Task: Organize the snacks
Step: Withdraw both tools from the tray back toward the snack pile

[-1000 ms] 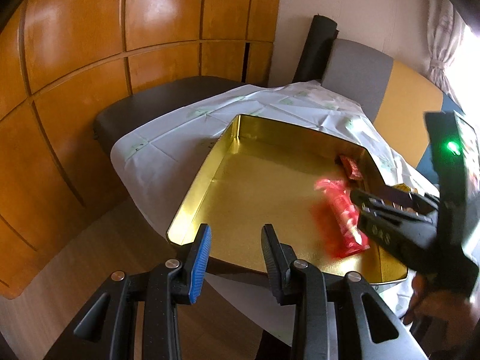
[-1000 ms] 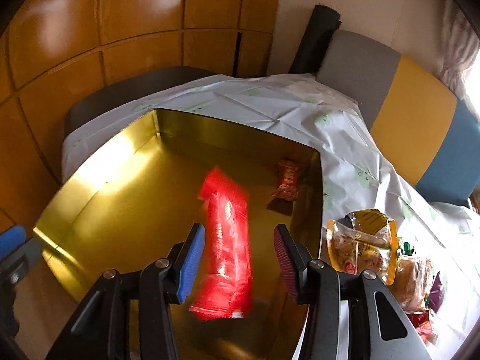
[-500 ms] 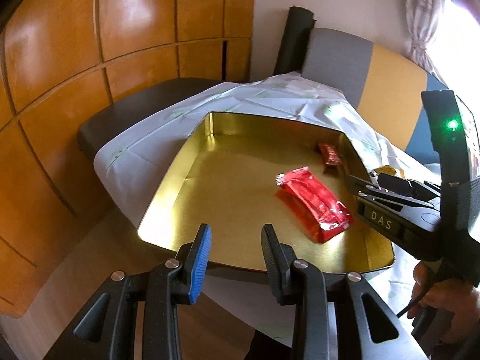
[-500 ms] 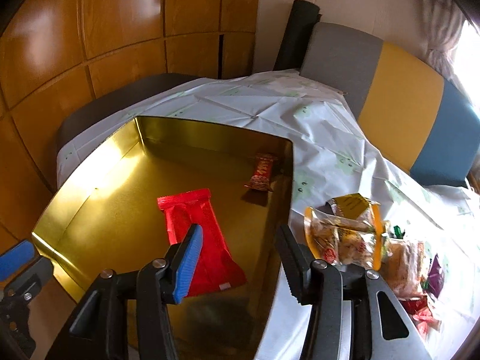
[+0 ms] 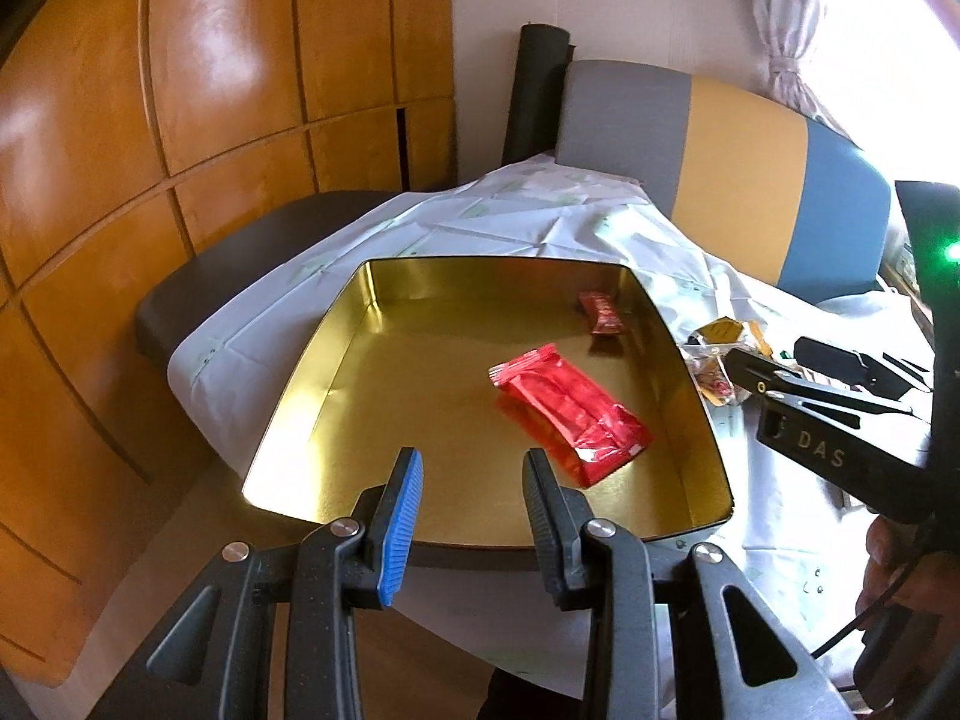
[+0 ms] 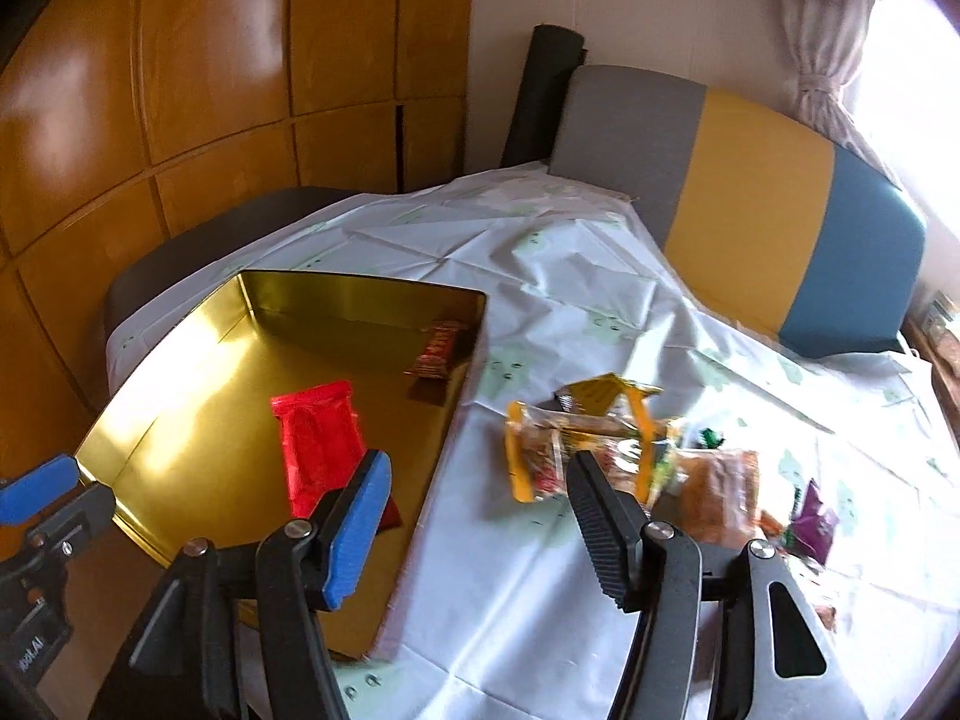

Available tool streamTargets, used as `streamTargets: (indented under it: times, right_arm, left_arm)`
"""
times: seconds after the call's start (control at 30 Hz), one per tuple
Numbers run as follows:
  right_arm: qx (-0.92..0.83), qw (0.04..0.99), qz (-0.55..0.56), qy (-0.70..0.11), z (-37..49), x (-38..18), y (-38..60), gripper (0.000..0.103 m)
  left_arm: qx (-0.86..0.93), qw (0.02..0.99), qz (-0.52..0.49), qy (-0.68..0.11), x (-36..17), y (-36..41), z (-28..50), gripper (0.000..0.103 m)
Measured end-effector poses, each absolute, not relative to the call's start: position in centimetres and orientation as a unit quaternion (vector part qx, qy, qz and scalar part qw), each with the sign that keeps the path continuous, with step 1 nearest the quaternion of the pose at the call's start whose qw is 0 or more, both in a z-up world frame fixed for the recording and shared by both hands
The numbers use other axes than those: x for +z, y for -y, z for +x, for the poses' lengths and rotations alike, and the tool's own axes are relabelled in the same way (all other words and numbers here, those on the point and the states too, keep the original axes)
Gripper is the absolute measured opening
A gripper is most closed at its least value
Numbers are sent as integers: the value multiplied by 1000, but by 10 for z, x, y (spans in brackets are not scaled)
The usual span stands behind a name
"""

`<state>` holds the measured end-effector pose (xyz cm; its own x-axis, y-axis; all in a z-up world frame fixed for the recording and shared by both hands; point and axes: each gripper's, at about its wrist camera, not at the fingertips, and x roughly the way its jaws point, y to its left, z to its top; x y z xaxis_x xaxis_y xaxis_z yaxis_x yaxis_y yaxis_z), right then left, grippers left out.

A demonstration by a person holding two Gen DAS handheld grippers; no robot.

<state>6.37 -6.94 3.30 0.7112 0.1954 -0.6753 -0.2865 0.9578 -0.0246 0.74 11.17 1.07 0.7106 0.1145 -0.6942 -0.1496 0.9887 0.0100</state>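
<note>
A gold tin tray (image 5: 312,360) (image 6: 150,372) sits on the white tablecloth. Inside lie a red snack packet (image 5: 570,414) (image 6: 321,444) and a small red-brown candy bar (image 5: 603,312) (image 6: 438,351). My left gripper (image 5: 471,480) is open and empty at the tray's near edge. My right gripper (image 6: 474,480) is open and empty, above the cloth just right of the tray, near a yellow-edged clear snack bag (image 6: 576,438) (image 5: 717,360). More snacks (image 6: 750,492), including a purple packet (image 6: 813,519), lie further right.
A bench backrest in grey, yellow and blue (image 6: 750,180) (image 5: 720,162) stands behind the table. Wooden wall panels (image 5: 180,120) are at the left, with a dark seat (image 5: 240,258) below them. The table's near edge drops to the floor.
The red packet fell from my right gripper into the tray and now lies still. My right gripper has moved right, out over the cloth toward the snack pile.
</note>
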Motion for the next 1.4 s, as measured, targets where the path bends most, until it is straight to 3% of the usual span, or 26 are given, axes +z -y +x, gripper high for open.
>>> streamTargets:
  times: [1.03, 1.4]
  right_arm:
    - [-7, 914, -93, -396, 68, 16, 278, 76]
    - [-8, 907, -1, -420, 78, 1, 321, 76]
  left_arm:
    - [-62, 907, 53, -413, 7, -17, 50, 35]
    - [-139, 879, 125, -438, 7, 27, 100, 37]
